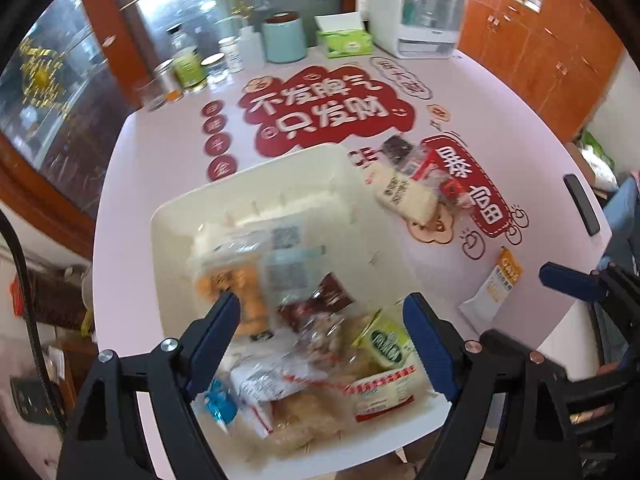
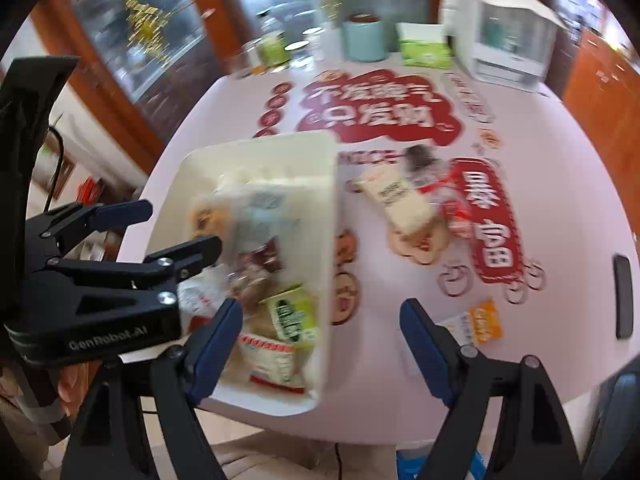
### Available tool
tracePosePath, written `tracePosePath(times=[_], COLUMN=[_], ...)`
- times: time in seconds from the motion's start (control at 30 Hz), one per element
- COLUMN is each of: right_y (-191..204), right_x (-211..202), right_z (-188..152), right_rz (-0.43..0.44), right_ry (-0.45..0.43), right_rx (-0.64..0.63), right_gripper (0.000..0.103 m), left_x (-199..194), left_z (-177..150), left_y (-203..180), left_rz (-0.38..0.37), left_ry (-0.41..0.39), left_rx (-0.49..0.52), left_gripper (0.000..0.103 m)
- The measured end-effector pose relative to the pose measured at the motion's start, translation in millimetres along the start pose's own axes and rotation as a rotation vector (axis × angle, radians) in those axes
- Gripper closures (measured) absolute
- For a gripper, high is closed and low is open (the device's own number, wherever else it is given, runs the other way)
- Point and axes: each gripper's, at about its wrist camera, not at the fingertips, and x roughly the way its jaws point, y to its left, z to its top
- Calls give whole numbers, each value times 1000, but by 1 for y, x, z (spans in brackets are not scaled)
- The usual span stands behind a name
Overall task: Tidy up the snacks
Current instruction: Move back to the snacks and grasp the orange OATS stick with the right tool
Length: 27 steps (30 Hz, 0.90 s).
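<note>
A cream plastic bin [image 1: 280,176] [image 2: 332,208] sits on the pink table and holds several wrapped snacks, among them a green-label pack [image 1: 386,346] [image 2: 292,316]. My left gripper [image 1: 322,314] is open and empty, hovering over the bin's near half; it also shows in the right wrist view [image 2: 176,228]. My right gripper [image 2: 322,320] is open and empty, above the bin's right wall and the table. A small pile of wrapped snacks [image 1: 412,184] [image 2: 412,200] lies right of the bin. An orange-and-white packet [image 1: 494,288] [image 2: 478,322] lies near the front right.
At the table's back stand jars and bottles [image 1: 188,66], a teal canister [image 1: 284,38] [image 2: 364,38], a green tissue box [image 1: 346,38] [image 2: 426,50] and a white appliance [image 1: 416,12] [image 2: 504,28]. A black flat object [image 1: 582,204] [image 2: 624,296] lies at the right edge.
</note>
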Motion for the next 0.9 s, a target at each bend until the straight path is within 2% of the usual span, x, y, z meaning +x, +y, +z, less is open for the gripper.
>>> tracePosePath(times=[0.13, 0.23, 0.4, 0.5, 0.7, 0.9], right_y=[-32, -58, -100, -116, -145, -152], right_x=[-5, -7, 17, 30, 64, 96], right_z=[2, -2, -14, -23, -43, -55], right_rz=[-42, -73, -54, -74, -85, -123], right_ry=[-11, -26, 45, 60, 112, 171], right_rx=[78, 162, 358, 439, 622, 691], right_gripper=[21, 21, 21, 21, 21, 21], left_x=[1, 7, 27, 44, 94, 133], left_z=[17, 35, 69, 86, 116, 124], left_y=[-23, -37, -63, -79, -105, -129], left_rz=[22, 4, -51, -52, -111, -167], left_ry=[-40, -41, -29, -22, 71, 152], left_rx=[99, 130, 195, 247, 280, 287], left_gripper=[20, 20, 20, 20, 20, 20])
